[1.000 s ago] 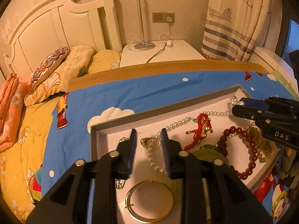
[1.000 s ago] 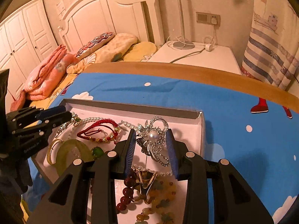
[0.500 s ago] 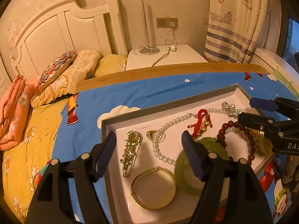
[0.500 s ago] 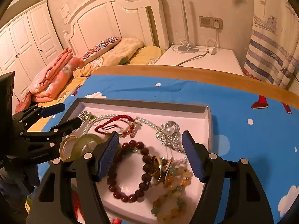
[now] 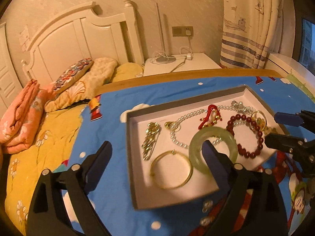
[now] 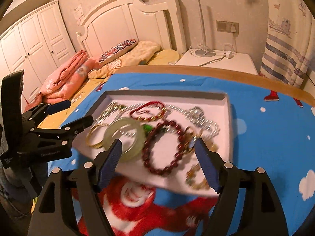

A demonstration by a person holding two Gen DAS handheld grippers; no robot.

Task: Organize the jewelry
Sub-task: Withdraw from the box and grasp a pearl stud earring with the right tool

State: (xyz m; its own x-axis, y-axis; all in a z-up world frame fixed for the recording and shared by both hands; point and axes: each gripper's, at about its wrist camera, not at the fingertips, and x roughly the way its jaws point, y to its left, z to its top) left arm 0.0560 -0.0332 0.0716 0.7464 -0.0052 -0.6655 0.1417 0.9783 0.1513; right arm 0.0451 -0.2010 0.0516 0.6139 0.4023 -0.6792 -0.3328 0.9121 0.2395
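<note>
A shallow white tray (image 5: 130, 129) (image 6: 167, 93) lies on the blue bedspread with jewelry loose in it. In it are a pale green jade bangle (image 5: 194, 151) (image 6: 140, 135), a gold bangle (image 5: 152, 167), a pearl necklace (image 5: 189, 116), a red cord bracelet (image 5: 210, 116), a dark red bead bracelet (image 5: 242, 152) (image 6: 149, 157), a gold pin (image 5: 150, 137) and a silver pearl brooch (image 6: 196, 112). My left gripper (image 5: 156, 147) (image 6: 79, 111) hangs over the tray's near left side, jaws opening, nothing between them. My right gripper (image 6: 158, 144) (image 5: 272, 127) hangs over the near right side, jaws opening, gripping nothing.
Pillows (image 5: 86, 82) and a folded pink quilt (image 5: 21, 118) lie at the head of the bed by the white headboard (image 6: 122, 23). A white nightstand (image 6: 216, 61) with a lamp base and cable stands beyond the wooden bed rail (image 5: 177, 74). A striped curtain (image 6: 285, 55) hangs at the right.
Both grippers have drawn back from the tray and a little up, and both jaws have spread wide. More of the tray and the bedspread now shows in each view.
</note>
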